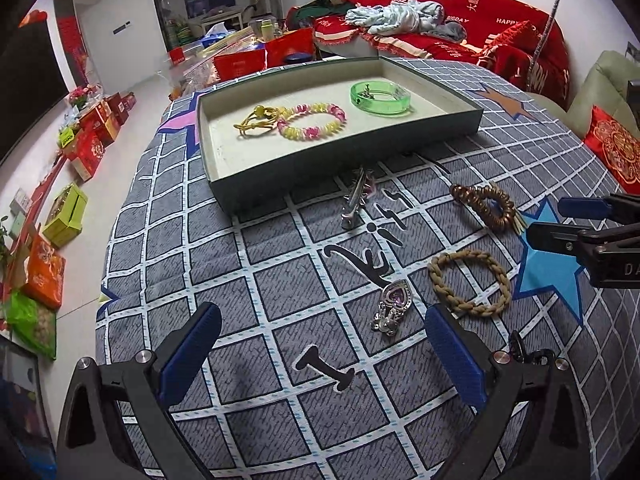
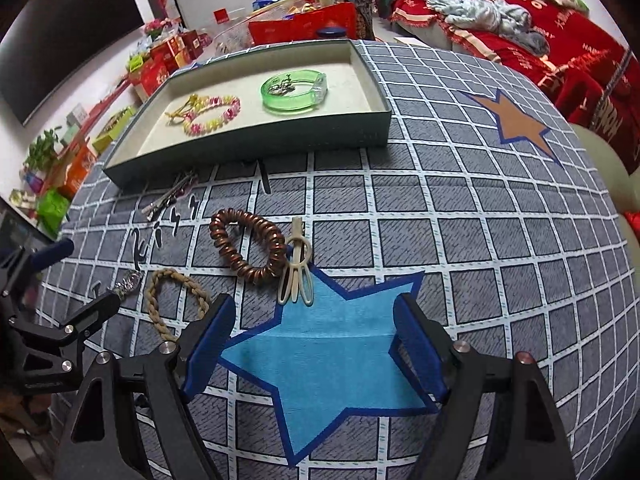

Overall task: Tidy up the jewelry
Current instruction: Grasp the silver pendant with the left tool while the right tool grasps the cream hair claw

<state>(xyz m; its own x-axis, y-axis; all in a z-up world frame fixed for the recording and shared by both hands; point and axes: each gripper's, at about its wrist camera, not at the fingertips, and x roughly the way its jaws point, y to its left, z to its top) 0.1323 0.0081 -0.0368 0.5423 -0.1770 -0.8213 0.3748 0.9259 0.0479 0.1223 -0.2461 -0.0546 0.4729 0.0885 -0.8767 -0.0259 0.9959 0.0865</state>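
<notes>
A shallow green tray (image 1: 224, 184) (image 2: 248, 148) on the grid cloth holds a green bangle (image 1: 380, 98) (image 2: 294, 94), a pink-yellow bead bracelet (image 1: 312, 122) (image 2: 212, 114) and a gold tie (image 1: 256, 120). Loose on the cloth lie a silver hair clip (image 1: 354, 198) (image 2: 168, 200), a brown spiral band (image 1: 482, 206) (image 2: 248, 246), a beige clip (image 2: 296, 268), a braided tan ring (image 1: 468, 282) (image 2: 168, 300) and a purple heart pendant (image 1: 392, 306). My left gripper (image 1: 320, 356) is open, just before the pendant. My right gripper (image 2: 312, 352) is open over the blue star.
The table edge falls away at left to a floor with several coloured boxes (image 1: 64, 216). A red-covered sofa (image 1: 460, 28) stands behind the table. A red cushion (image 1: 616, 148) lies at the right.
</notes>
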